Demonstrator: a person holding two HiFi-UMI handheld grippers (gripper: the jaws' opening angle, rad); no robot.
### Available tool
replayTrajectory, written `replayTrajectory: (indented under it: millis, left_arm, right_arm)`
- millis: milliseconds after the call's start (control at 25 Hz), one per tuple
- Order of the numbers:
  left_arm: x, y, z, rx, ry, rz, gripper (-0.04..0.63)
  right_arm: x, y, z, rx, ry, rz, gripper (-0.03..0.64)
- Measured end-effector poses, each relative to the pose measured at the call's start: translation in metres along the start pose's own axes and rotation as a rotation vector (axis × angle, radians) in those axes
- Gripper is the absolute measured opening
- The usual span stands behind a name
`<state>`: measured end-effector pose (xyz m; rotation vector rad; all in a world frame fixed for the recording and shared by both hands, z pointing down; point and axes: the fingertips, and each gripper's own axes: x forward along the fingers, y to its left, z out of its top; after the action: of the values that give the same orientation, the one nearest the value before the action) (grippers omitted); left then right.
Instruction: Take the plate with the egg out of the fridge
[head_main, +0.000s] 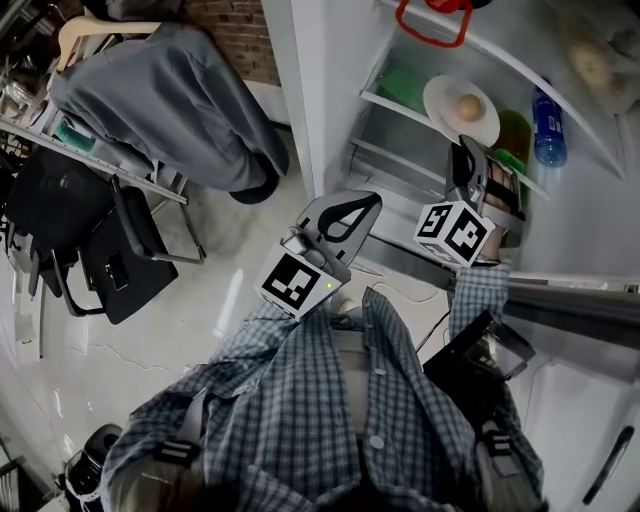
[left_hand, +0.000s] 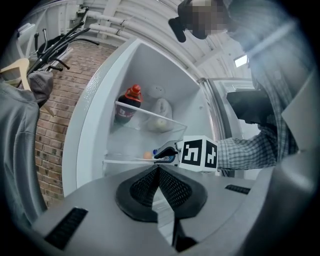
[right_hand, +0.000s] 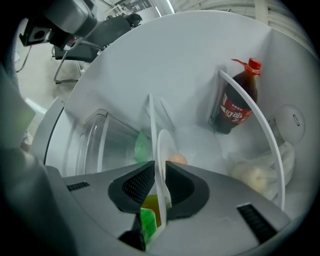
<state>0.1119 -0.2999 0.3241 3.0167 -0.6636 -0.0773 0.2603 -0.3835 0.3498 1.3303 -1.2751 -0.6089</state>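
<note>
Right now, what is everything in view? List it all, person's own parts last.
fridge: one, white, open, right side of the head view
plate: one, white, on a fridge shelf
egg: one, tan, on the plate
cola bottle: one, dark with a red cap, behind a clear rail above the plate
bag: one, clear with pale contents, beside the cola bottle
blue bottle: one, blue, right of the plate
green container: one, yellow-green, beside the blue bottle
garment: one, grey, on a hanger, upper left
chair: at least one, black, left
shirt: one, checked, on the person
left gripper: shut, empty, outside the fridge
right gripper: shut on the plate's rim
</note>
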Motion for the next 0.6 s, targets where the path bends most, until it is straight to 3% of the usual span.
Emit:
replayTrajectory:
  millis: [200,600]
  left_arm:
    - [-0.004,0.006,-0.003,-0.026,-0.003,0.017,0.006]
    - [0.009,0.001,-0.006,-0.115,-0.012,-0.022,0.006]
  right_arm:
    - [-0.003,0.002,0.004,-0.030,-0.003,-0.007,0.055]
    - [-0.018,-0.001,0.005,-0.032,-0.031,-0.024,0.026]
